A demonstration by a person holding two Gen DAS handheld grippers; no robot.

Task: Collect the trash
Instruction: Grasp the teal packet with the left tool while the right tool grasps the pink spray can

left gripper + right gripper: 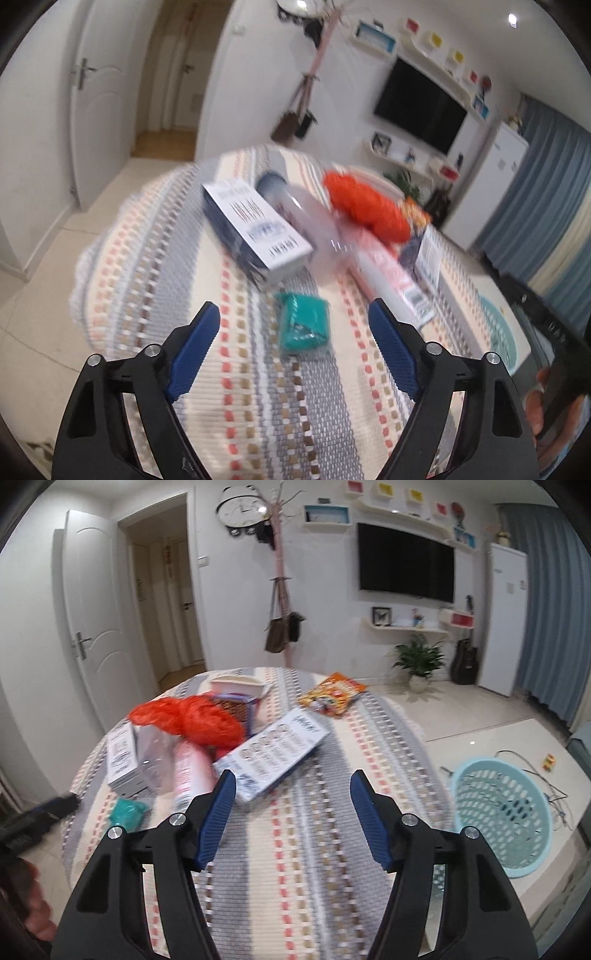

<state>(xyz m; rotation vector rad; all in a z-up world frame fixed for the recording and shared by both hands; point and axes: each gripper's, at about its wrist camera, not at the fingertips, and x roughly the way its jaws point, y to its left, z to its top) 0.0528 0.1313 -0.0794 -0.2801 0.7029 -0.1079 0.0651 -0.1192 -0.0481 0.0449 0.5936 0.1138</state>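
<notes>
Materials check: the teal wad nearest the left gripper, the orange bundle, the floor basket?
Teal wad: looks like crumpled plastic film or foil, glossy creases; blur leaves it open.
Orange bundle: thin plastic bag or netting, translucent, bunched folds.
Basket: moulded rigid plastic, pale blue, matte, perforated wall.

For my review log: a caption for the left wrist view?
Open left gripper hovers over striped table, teal wrapper between its fingers.

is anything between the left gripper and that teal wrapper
Nothing visible. The left gripper is open, and the teal wrapper lies alone on the tablecloth, straight ahead between the fingers. The blue box and the pink tube lie beyond it, not in the path.
</notes>
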